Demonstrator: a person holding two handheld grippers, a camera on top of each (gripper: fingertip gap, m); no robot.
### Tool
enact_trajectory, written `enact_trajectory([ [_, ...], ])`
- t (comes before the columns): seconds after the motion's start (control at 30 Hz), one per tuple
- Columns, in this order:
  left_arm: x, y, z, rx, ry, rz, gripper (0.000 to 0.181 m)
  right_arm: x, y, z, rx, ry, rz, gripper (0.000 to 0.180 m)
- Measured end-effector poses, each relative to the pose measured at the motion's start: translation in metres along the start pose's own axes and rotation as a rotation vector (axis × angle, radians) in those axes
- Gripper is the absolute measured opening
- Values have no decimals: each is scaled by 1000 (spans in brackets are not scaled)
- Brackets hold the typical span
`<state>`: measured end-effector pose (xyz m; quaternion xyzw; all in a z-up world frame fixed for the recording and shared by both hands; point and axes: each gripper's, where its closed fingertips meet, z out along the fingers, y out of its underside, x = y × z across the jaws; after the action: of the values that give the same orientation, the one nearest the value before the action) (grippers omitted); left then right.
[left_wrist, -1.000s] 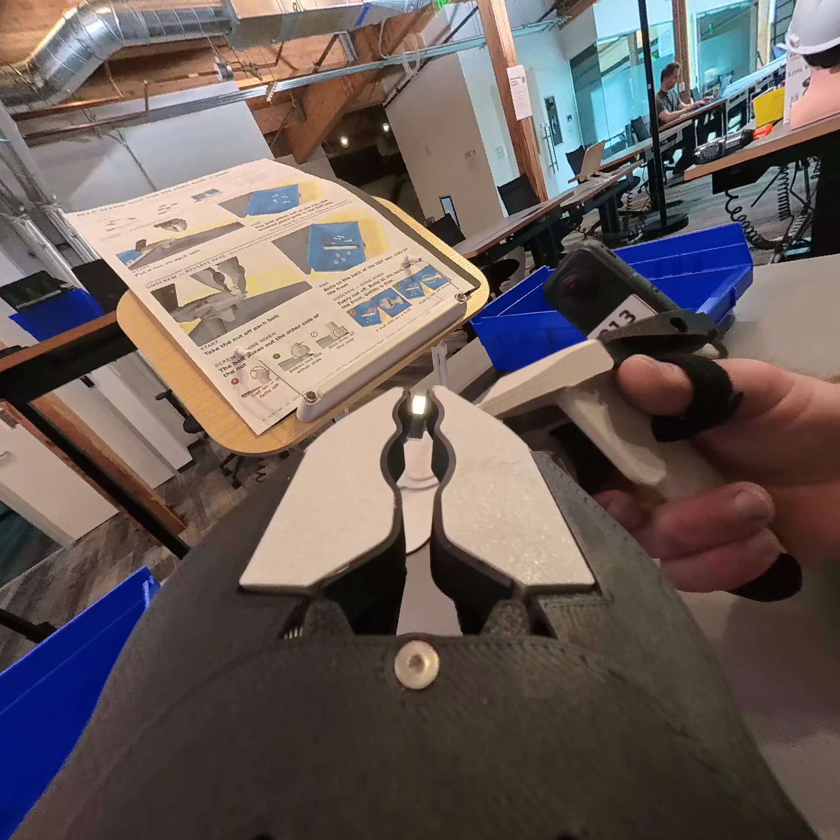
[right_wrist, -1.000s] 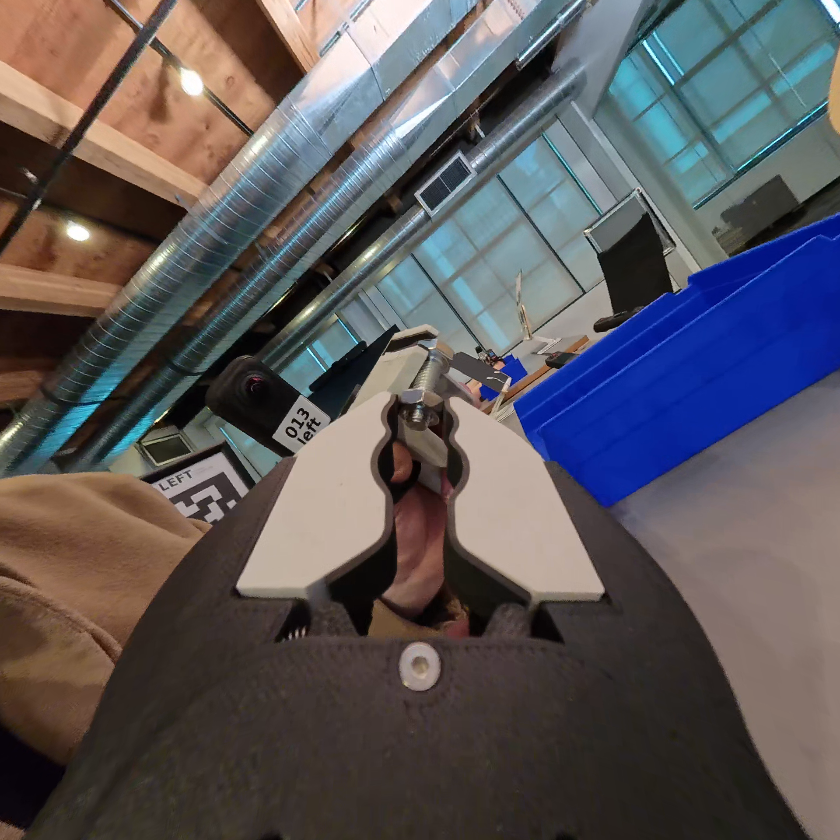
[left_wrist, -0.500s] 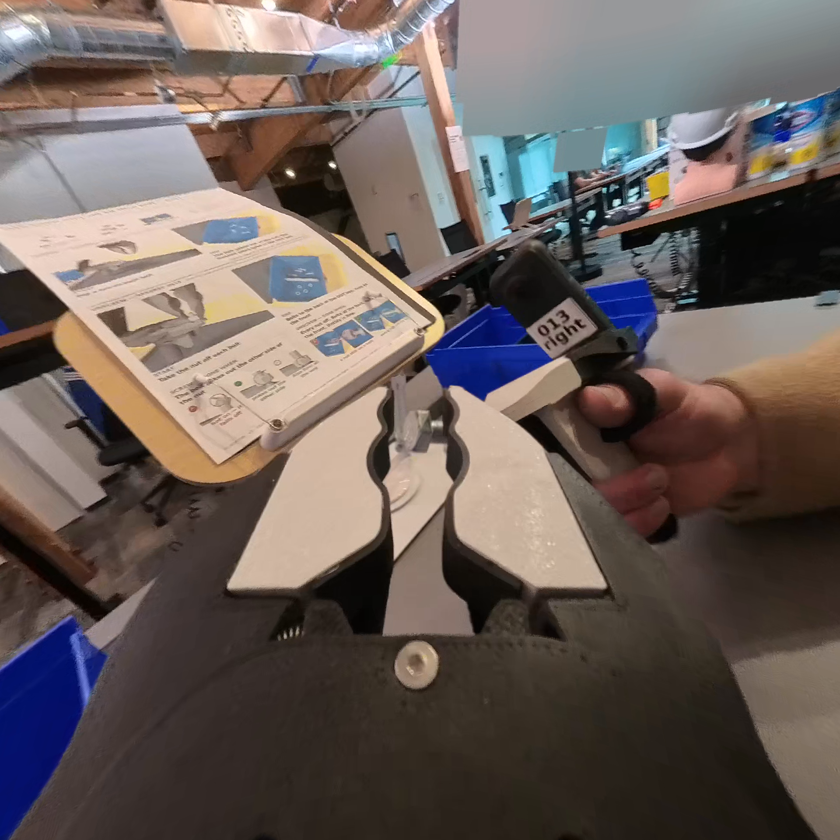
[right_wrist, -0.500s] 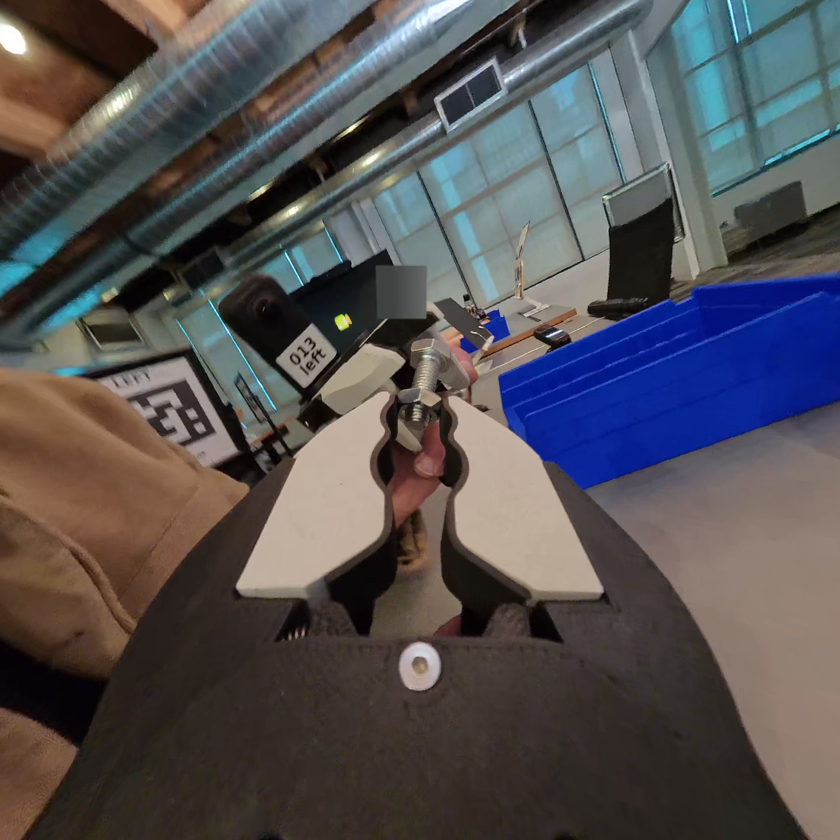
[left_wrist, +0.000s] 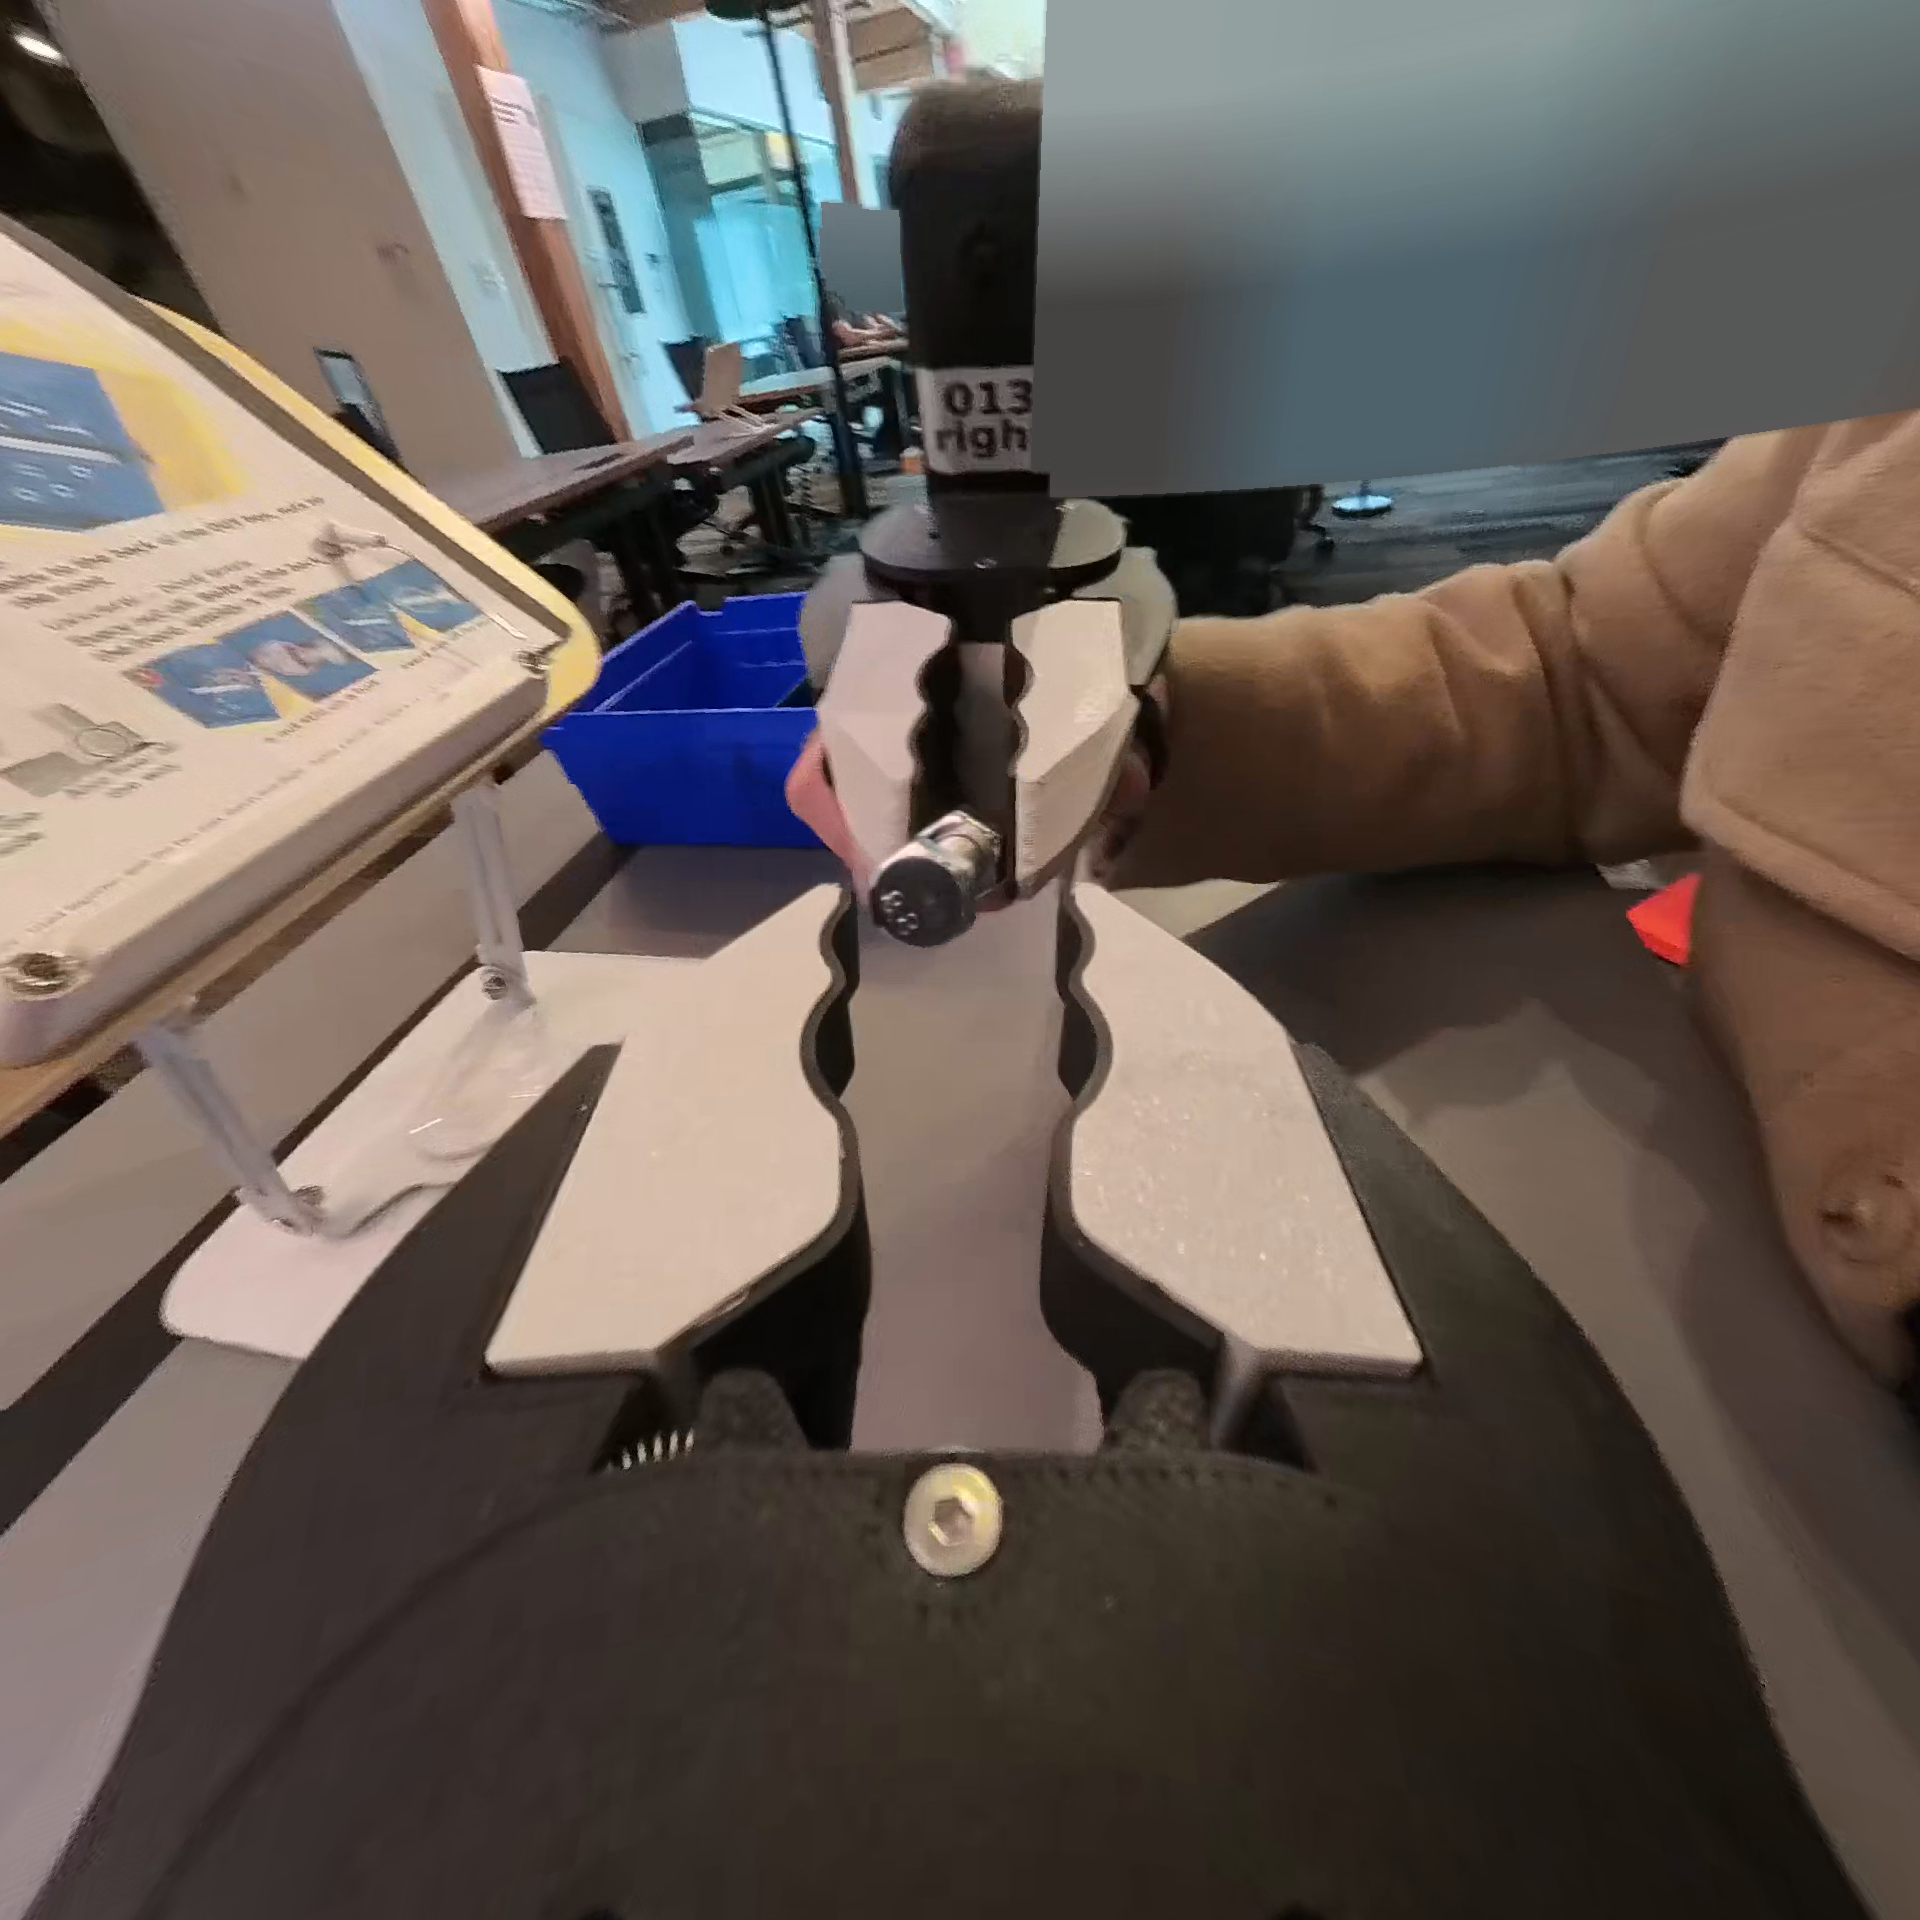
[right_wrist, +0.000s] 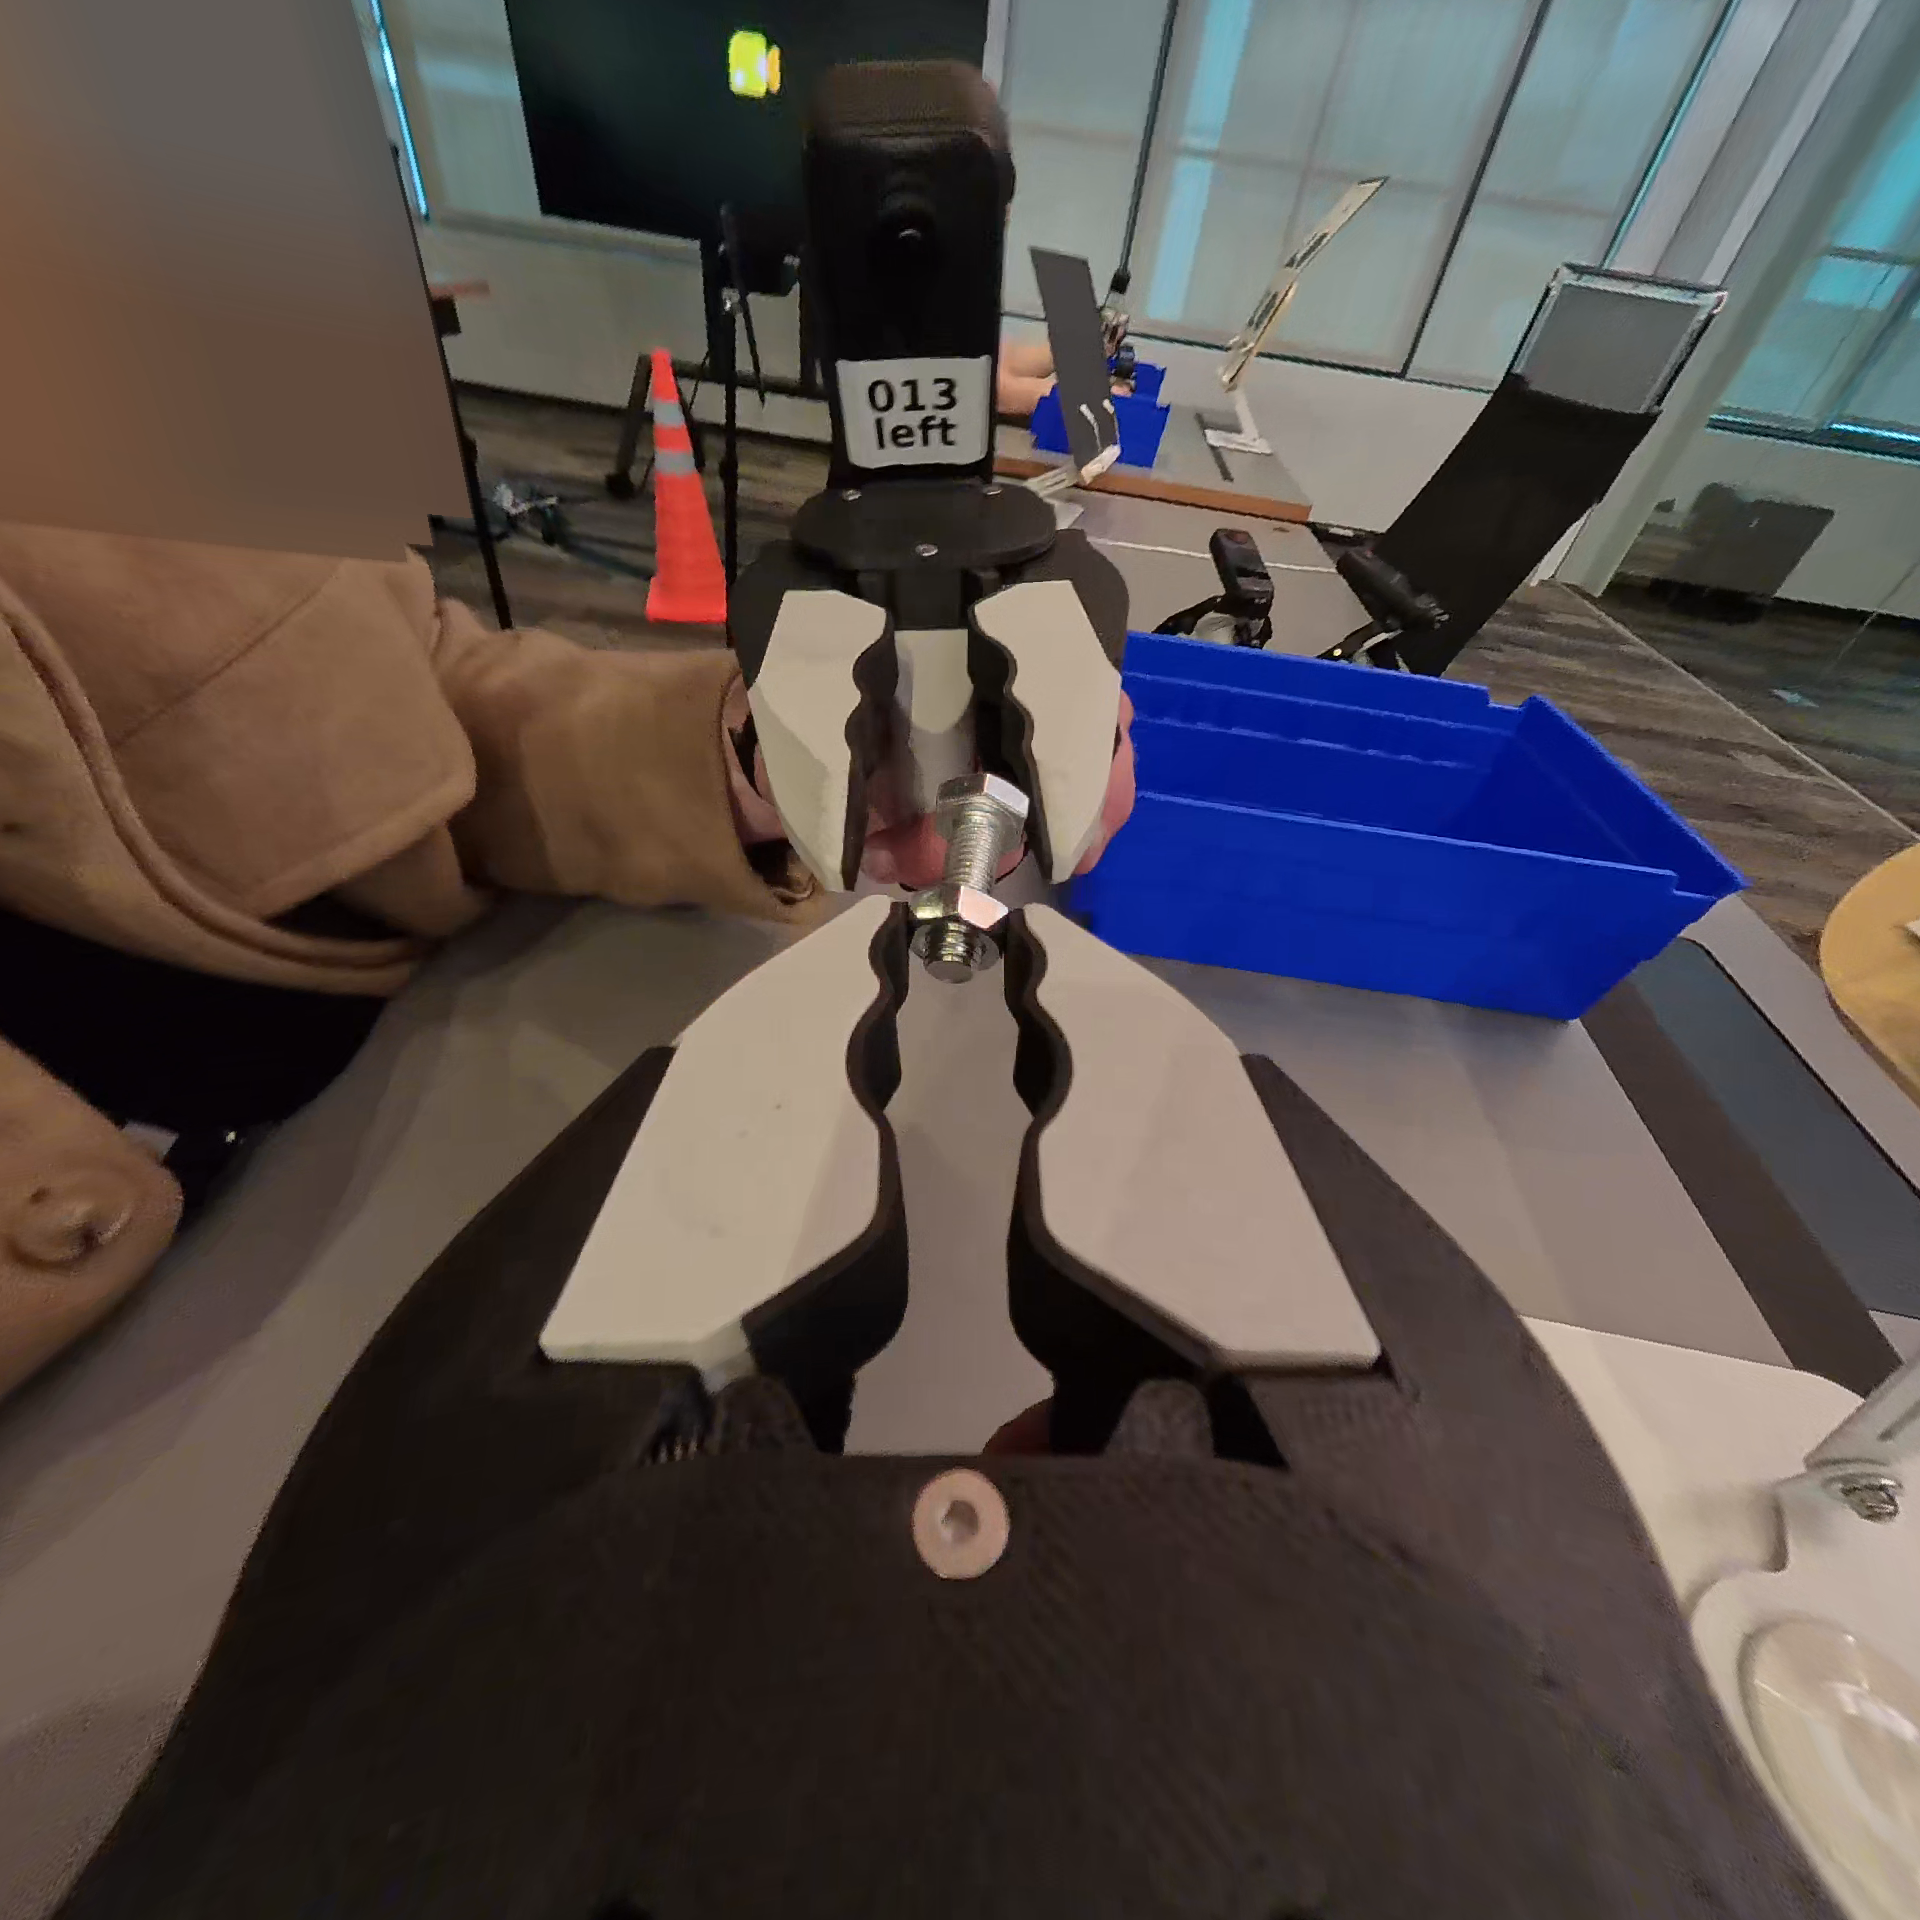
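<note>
Two grippers face each other: your right gripper (right_wrist: 956, 909) pinches the nut (right_wrist: 956, 914), presenting the bolt (left_wrist: 925, 891) head at twelve o'clock of your wide-open, empty left gripper (left_wrist: 956, 914).

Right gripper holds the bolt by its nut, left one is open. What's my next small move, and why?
Probably close the left gripper on the bolt head. Its fingers stand apart either side of the head, while the right gripper is shut on the nut, so the bolt is gripped at one end only.
</note>
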<state>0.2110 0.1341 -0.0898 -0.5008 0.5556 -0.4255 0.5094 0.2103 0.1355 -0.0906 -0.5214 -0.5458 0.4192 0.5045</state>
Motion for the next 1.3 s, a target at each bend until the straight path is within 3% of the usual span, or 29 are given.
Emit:
enact_trajectory([
  [0.6,11,14,6,-50,87,-38,17,-12,17,-3,-93,-88,-52,18],
  [0.97,7,16,5,-41,67,-42,17,-8,16,-2,-72,-53,-67,18],
  [1.07,2,20,5,-58,30,-22,17,-3,13,-3,-68,-14,-73,32],
  [1.3,-6,15,0,-13,-13,-20,17,0,16,-7,-110,7,-70,40],
])
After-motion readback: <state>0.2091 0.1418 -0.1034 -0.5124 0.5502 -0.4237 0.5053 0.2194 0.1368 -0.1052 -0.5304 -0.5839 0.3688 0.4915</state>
